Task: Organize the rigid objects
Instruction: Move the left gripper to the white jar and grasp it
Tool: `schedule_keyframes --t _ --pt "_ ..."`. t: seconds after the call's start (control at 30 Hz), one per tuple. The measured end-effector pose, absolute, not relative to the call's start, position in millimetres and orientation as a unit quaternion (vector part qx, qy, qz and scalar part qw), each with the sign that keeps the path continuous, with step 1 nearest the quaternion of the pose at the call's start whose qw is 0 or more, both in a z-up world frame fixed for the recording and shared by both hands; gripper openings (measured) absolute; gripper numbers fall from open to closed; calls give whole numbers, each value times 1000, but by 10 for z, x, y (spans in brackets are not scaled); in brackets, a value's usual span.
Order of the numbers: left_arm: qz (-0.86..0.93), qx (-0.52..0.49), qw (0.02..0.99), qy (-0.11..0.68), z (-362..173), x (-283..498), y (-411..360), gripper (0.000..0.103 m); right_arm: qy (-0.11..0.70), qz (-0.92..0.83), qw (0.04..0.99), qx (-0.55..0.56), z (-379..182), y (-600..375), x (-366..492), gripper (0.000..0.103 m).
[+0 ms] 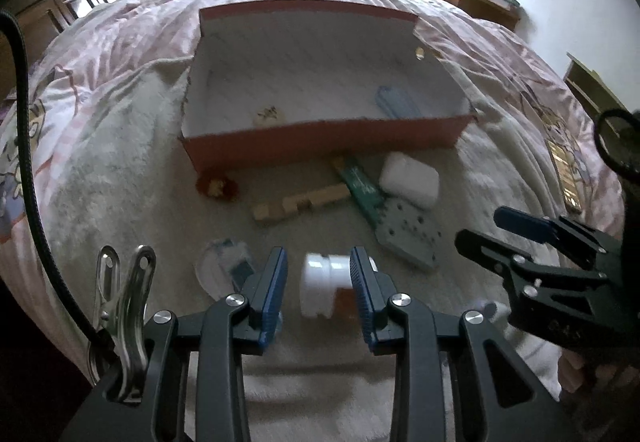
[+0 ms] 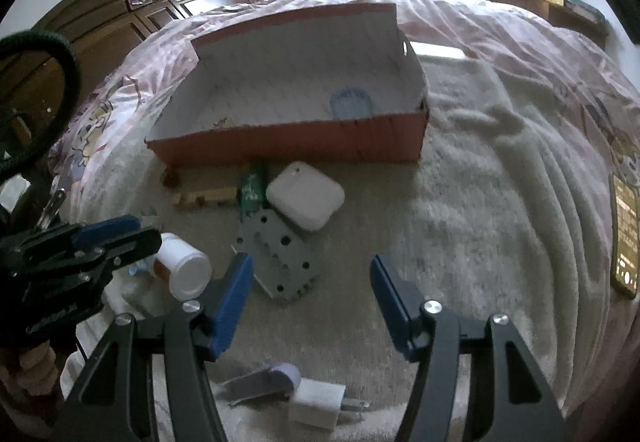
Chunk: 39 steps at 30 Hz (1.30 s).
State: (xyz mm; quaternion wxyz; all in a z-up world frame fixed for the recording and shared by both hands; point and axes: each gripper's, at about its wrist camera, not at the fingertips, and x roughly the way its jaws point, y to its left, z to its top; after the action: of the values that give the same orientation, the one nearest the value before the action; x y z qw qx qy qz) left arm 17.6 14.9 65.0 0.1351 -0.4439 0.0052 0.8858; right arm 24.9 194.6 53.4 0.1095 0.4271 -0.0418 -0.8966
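Note:
A pill bottle (image 1: 318, 286) with a white cap and orange body lies on the fluffy blanket. My left gripper (image 1: 319, 282) is open and straddles it; the right pad looks close against the cap, and a gap shows at the left pad. The right wrist view shows the same bottle (image 2: 184, 266) sticking out from under the left gripper (image 2: 136, 232). My right gripper (image 2: 312, 262) is open and empty, hovering just right of a grey metal plate (image 2: 276, 258) with holes. Beyond stands a red box (image 1: 320, 139) with a white inside, holding a blue case (image 1: 396, 101) and a small figure (image 1: 270, 115).
In front of the box lie a white case (image 2: 306, 199), a green stick (image 2: 252, 187), a wooden block (image 1: 300, 201) and a red fluffy trinket (image 1: 216, 185). A clear round piece (image 1: 222, 268) is by the left finger. A white charger (image 2: 320, 404) lies near me; a phone (image 2: 626, 238) rests at the right.

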Motion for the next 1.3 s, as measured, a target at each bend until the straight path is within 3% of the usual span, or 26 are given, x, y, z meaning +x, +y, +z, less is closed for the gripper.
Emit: schedule_keyframes --t 0.13,0.63,1.3 --pt "884 -445 141 12 616 244 205 44 -51 -894 107 433 480 1972 285 64" --pt "893 -421 140 73 505 325 385 46 -68 -887 106 445 368 2044 304 64" --pt "890 -428 145 65 311 292 372 46 -72 -885 110 447 339 2033 318 64"
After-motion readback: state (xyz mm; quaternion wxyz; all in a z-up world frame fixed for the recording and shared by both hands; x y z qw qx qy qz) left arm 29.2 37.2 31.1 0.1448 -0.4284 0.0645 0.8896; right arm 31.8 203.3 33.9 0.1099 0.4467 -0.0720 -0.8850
